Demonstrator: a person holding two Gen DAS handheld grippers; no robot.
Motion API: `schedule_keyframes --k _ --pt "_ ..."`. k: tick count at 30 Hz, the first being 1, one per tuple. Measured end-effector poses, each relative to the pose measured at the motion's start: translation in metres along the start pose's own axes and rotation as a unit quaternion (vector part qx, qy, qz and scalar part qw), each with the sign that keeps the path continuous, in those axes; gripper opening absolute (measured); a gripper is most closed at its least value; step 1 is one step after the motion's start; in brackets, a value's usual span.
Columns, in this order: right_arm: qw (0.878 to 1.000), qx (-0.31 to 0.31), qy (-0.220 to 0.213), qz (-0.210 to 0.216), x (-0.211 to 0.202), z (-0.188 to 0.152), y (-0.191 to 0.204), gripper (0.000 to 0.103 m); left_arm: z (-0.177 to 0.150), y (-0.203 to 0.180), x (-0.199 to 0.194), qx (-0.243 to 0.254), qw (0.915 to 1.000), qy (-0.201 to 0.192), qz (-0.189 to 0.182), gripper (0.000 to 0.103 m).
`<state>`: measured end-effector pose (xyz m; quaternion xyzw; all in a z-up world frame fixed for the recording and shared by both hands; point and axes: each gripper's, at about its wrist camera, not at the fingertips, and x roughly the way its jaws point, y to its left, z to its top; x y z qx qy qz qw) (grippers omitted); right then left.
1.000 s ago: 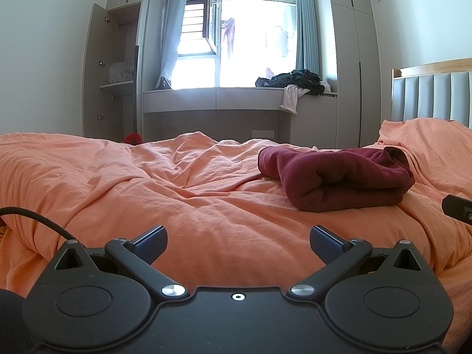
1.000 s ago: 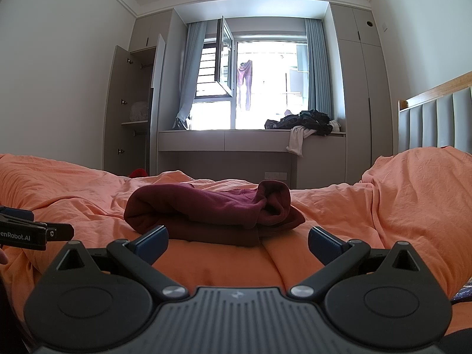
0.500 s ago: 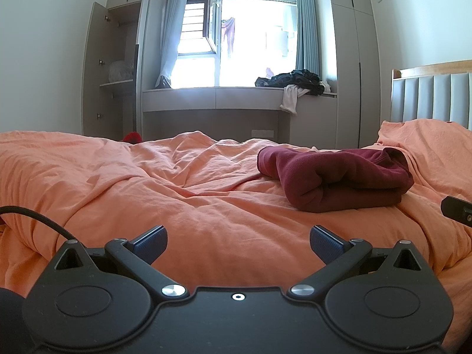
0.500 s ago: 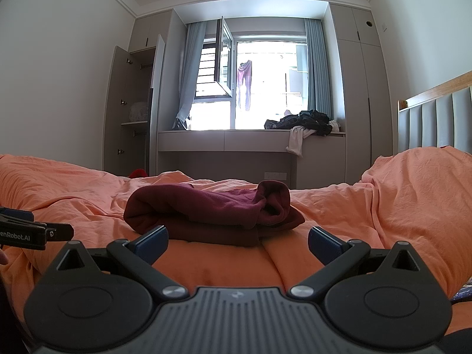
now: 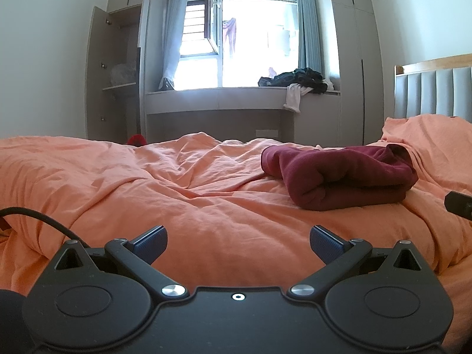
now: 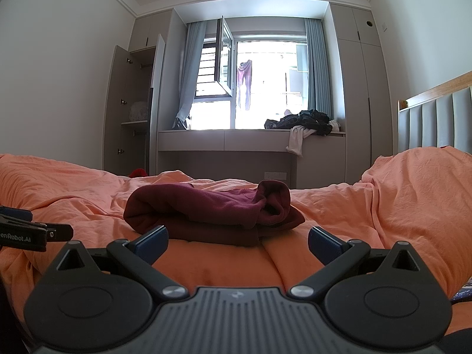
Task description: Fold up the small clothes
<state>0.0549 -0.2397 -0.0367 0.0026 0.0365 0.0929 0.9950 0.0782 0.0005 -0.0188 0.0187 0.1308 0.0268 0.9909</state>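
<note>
The maroon garment lies on the orange bed cover, already doubled into a thick, roughly rectangular bundle. Its layers stack unevenly, and one rolled end sticks up at the right. In the right wrist view it sits just beyond my right gripper, close to centre. In the left wrist view the same bundle is off to the right and farther away.

Both of my tools are empty. The right gripper's fingers stand wide apart, touching no cloth. The left gripper is likewise spread, its fingers over bare cover. The left gripper's tip shows at the left edge of the right view, level with the near edge of the bundle but apart from it.

Judgement: folding of this piece looks essentially finished; I am in the pause after release. Remaining: either tidy the raised roll or leave it and fetch another item.

If tidying, the next move calls for bringing the right fingers forward to the raised end, pinching only the top layer, and laying it flat without dragging the lower folds.

More clothes lie heaped on the far window ledge, well apart from the bed.
</note>
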Motion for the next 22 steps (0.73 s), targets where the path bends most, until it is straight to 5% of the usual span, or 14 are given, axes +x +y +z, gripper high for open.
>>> schedule_keyframes --k 22 --pt "1.0 -0.001 0.001 0.0 -0.0005 0.0005 -0.0001 0.103 -0.0006 -0.0012 -0.0005 0.004 1.0 0.001 0.001 0.103"
